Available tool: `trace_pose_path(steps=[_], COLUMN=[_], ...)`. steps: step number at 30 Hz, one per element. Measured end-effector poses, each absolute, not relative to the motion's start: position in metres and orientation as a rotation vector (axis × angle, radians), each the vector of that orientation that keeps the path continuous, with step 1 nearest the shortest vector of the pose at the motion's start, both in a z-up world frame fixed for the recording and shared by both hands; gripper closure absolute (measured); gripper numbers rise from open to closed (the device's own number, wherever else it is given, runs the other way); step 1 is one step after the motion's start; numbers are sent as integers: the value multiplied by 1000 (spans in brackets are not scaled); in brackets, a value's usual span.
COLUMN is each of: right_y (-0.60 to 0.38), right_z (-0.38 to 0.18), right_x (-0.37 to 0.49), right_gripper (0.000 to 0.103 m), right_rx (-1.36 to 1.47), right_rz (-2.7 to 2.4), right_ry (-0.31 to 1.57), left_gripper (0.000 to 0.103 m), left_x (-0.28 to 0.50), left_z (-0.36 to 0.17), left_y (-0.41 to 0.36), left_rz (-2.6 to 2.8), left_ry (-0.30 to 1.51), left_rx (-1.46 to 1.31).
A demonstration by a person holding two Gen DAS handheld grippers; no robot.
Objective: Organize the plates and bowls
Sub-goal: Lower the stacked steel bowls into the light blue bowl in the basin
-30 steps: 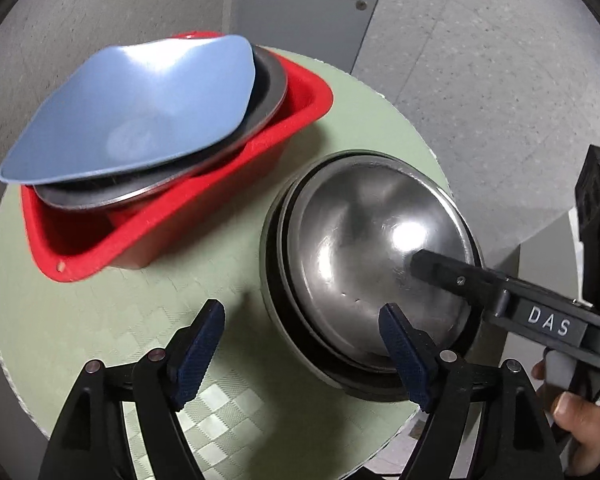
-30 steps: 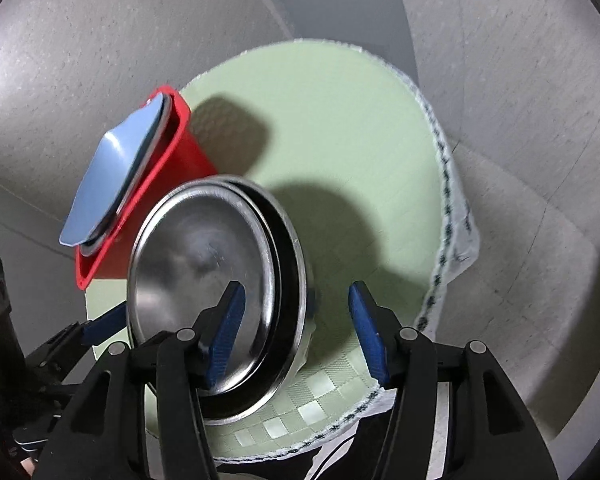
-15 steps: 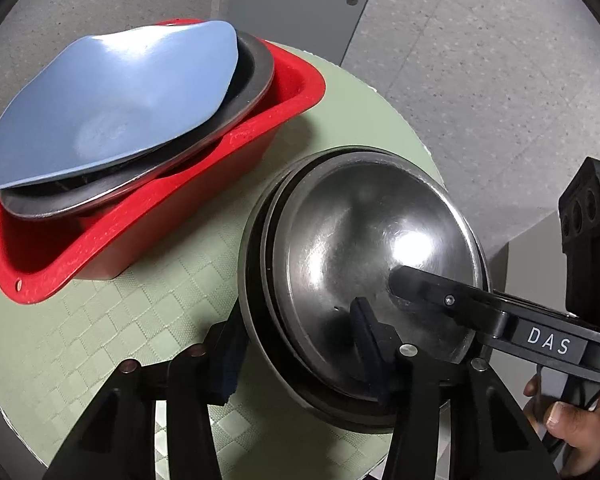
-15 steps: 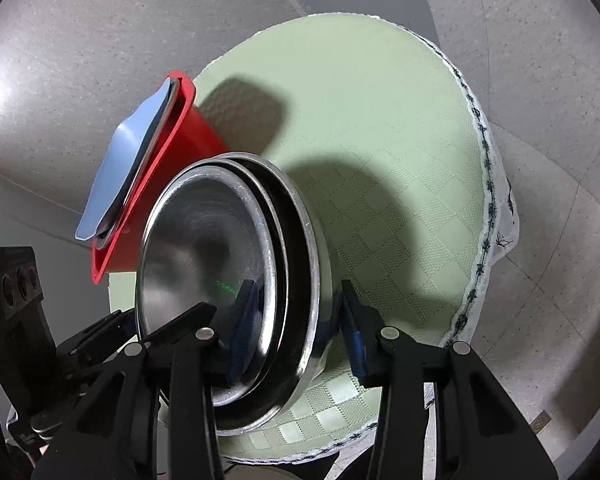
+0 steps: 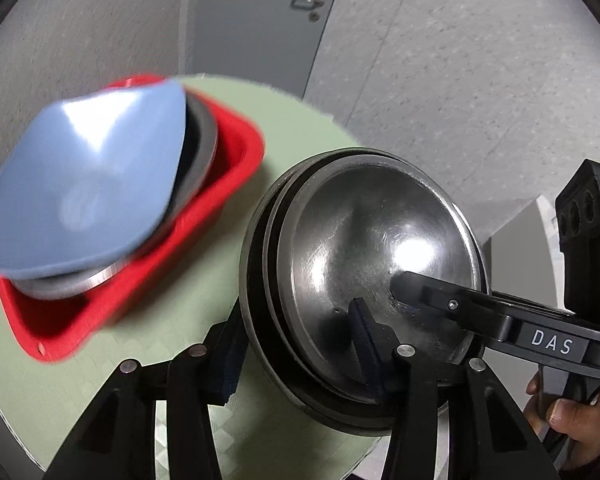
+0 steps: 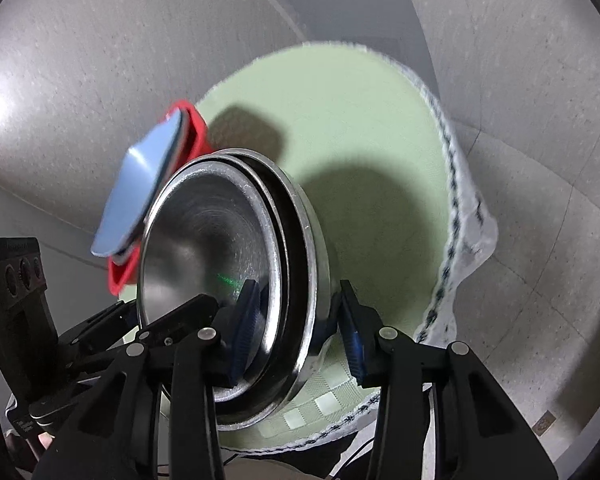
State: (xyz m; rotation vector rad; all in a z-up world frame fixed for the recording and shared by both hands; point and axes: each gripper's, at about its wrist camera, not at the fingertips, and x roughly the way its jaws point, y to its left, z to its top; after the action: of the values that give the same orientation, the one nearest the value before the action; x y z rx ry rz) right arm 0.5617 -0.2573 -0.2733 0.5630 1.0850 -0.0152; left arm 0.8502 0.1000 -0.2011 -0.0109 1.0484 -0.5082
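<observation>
Left wrist view shows a stack of metal bowls (image 5: 364, 264), nested one inside the other. The left hand-held gripper (image 5: 300, 352) is clamped on the rim of the stack nearest to it. One blue pad sits inside the top bowl and the other pad is outside, under the rim.

The right hand-held gripper (image 6: 296, 332) is clamped on the stack too, on the other side of the rim. In the right wrist view its one pad is inside the bowl and the other presses the outer wall. In the left wrist view its black finger reaches in from the right, and a hand (image 5: 576, 412) holds its handle.

So the stack lies right between the two grippers, and each one grips its own side. Neither hand is nearer; they share it. The stack is round, so it has no long side. It looks tipped and lifted off the green surface (image 6: 340, 128), but I cannot tell if its bottom edge touches the cloth.

The red tub (image 5: 236, 168) stands on the surface, to the left of the stack and farther away in the left wrist view. It is near but not touching. A blue dish (image 5: 84, 188) lies on top of a grey metal plate (image 5: 198, 152) in the tub.

I think the next move has to carry the stack level, with both hands going together, so it does not slip.
</observation>
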Motion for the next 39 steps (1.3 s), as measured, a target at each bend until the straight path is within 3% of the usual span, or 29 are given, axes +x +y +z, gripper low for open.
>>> trace_pose_path(steps=[10,16,27,39], right_y=[-238,-203,-150,-129], right_z=[-204,-191,-238,-280], right_x=[596,643,719,739], right_gripper=[64,64,64,64], right_rx=[502,469,516,512], right_rz=[11,81,196,171], right_ry=[937,917,1041,1152], left_gripper=[57,57,58,57], left_x=[881,890,922,979], left_z=[-145,-132,-150,-171], left_y=[138,194,257,236], left_rz=[-525,-455,-314,-282], left_ry=[911,866,949,1040], left_rx=[-71,-105,-112,-90])
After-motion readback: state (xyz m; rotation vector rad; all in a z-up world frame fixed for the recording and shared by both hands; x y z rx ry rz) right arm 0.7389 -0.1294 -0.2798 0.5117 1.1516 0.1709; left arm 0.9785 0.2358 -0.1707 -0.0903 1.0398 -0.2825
